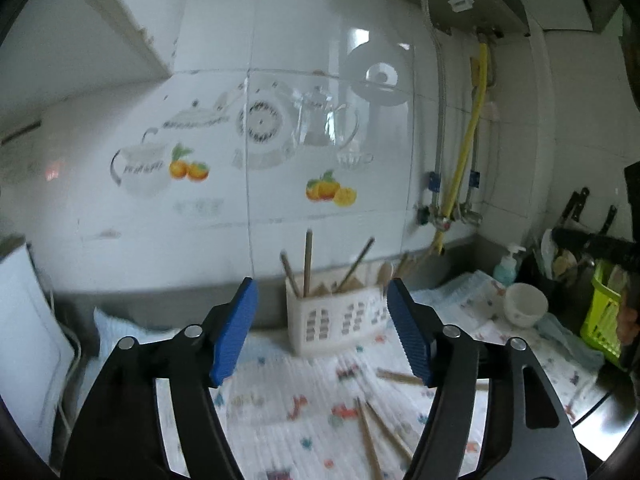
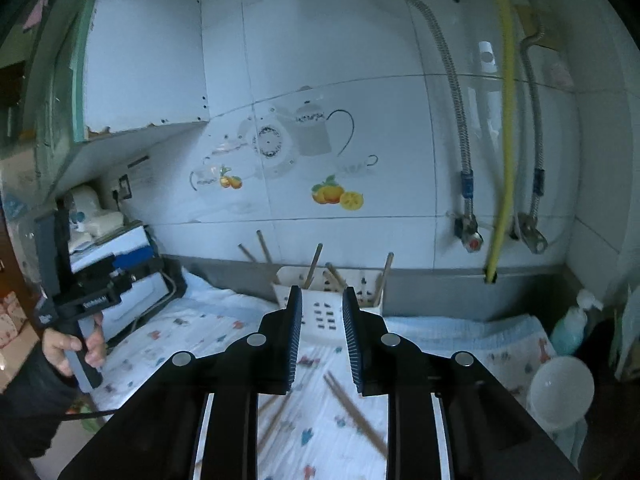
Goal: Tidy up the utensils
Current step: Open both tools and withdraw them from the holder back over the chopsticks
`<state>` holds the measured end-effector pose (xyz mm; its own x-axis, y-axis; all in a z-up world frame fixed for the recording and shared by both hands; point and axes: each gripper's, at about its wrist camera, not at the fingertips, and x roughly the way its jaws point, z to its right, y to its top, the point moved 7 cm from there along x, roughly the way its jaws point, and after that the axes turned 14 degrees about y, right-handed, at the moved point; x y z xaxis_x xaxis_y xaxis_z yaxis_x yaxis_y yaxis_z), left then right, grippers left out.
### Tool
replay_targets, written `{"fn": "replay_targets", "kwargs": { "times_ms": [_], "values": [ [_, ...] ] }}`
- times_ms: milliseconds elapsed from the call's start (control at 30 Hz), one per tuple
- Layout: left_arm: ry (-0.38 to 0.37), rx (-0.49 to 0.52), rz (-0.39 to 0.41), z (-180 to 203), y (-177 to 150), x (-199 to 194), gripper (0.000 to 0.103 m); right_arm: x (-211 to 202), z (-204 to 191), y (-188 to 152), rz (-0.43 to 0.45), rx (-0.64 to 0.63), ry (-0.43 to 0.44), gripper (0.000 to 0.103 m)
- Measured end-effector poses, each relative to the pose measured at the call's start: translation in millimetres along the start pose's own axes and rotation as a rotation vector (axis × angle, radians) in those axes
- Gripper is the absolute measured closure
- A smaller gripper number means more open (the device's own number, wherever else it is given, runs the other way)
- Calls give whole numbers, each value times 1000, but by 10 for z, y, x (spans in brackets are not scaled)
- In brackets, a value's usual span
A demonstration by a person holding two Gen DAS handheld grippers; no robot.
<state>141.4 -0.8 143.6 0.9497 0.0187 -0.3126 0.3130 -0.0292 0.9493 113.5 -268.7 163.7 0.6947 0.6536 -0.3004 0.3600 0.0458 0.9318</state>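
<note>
A white slotted utensil holder [image 1: 340, 320] [image 2: 370, 300] stands at the back of the patterned cloth [image 1: 280, 400], against the tiled wall. Several wooden chopsticks [image 1: 307, 260] [image 2: 316, 258] stand in it. More chopsticks lie loose on the cloth in front of it [image 1: 372, 432] [image 2: 354, 414]. My left gripper [image 1: 322, 300] hovers over the cloth facing the holder, its blue pads wide apart with nothing between them. My right gripper [image 2: 322, 296] also faces the holder, with a narrow empty gap between its pads. A hand [image 2: 68, 348] holds the left gripper at the far left of the right wrist view.
A white bowl [image 1: 525, 305] [image 2: 560, 392] sits on the cloth at the right, near a teal soap bottle [image 1: 507, 266] [image 2: 572, 324]. A green basket [image 1: 604, 312] and knives stand further right. A white appliance [image 1: 24, 320] fills the left. Pipes and a yellow hose [image 1: 468, 148] hang on the wall.
</note>
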Motion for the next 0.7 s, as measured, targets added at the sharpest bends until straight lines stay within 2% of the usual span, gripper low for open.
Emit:
{"fn": "replay_targets", "kwargs": {
  "times_ms": [133, 300, 500, 700],
  "values": [
    [12, -3, -40, -59, -239, -113, 36, -333, -102, 32, 23, -19, -16, 82],
    [5, -9, -87, -80, -534, -216, 36, -492, -159, -111, 10, -23, -32, 81],
    [-27, 5, -166, 29, -1044, -270, 36, -394, -96, -682, -50, 27, -37, 81],
    [-46, -34, -254, 41, -1523, -201, 36, -116, 105, -1406, -177, 65, -61, 81]
  ]
}}
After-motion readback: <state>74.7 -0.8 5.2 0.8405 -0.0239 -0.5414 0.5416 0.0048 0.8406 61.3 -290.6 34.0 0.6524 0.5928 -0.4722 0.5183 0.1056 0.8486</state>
